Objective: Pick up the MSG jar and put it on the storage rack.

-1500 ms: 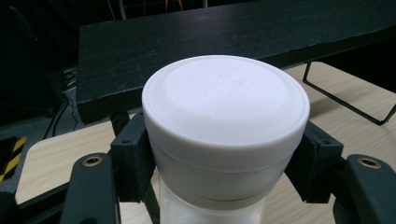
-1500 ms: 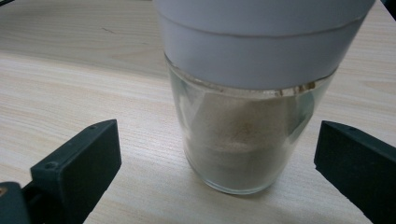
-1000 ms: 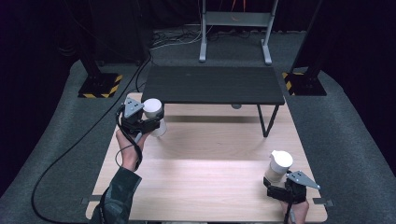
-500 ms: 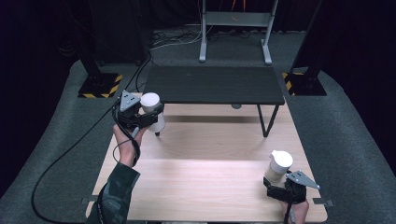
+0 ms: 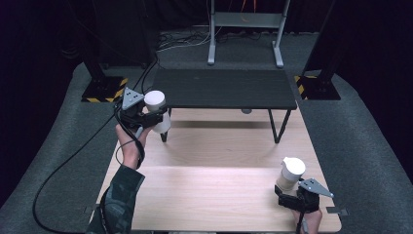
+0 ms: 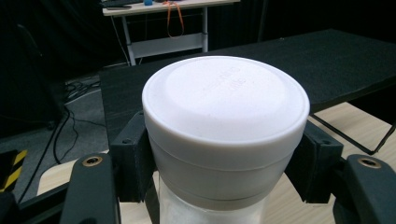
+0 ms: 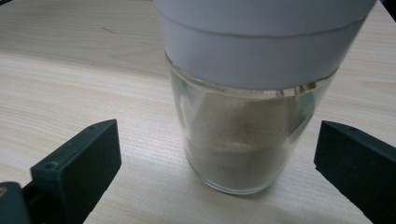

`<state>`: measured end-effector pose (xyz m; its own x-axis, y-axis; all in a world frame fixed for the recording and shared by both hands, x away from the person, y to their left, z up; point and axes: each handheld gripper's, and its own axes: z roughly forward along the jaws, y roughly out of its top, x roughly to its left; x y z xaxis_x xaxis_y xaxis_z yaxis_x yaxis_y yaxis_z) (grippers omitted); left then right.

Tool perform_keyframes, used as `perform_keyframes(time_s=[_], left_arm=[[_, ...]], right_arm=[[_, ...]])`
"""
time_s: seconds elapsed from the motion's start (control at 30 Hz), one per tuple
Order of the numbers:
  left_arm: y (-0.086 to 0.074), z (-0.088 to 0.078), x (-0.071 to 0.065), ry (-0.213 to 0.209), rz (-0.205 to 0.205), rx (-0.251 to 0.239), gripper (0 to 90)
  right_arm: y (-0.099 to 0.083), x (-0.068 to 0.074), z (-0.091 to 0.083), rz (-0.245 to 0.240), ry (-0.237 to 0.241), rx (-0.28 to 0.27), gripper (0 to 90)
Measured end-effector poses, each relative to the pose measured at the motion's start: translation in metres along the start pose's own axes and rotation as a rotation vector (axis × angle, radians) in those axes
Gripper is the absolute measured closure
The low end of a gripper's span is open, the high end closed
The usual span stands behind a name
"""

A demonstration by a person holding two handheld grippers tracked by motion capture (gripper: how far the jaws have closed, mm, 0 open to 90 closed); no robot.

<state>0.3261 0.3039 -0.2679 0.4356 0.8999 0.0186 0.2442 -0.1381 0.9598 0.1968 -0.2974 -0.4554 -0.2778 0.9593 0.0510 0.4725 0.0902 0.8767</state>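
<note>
At ten o'clock, the left gripper (image 5: 155,118) clamps a white-capped jar (image 5: 157,110) above the wooden table (image 5: 219,195). At five o'clock, the right gripper (image 5: 291,195) stands spread around a second jar (image 5: 290,173), not touching.

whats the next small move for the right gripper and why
Probably close the right gripper on the white-lidded glass jar in front of it. Its black fingers stand open on either side of the glass, apart from it, and the jar sits on the light wooden table. The left gripper already clamps its own white-capped jar.
</note>
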Motion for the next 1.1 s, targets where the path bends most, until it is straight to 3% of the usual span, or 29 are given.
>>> perform_keyframes(time_s=[1.1], left_arm=[[0.037,0.004,0.004,0.024,0.011,-0.020,34.4]], right_arm=[[0.000,0.000,0.000,0.000,0.001,0.001,0.0]])
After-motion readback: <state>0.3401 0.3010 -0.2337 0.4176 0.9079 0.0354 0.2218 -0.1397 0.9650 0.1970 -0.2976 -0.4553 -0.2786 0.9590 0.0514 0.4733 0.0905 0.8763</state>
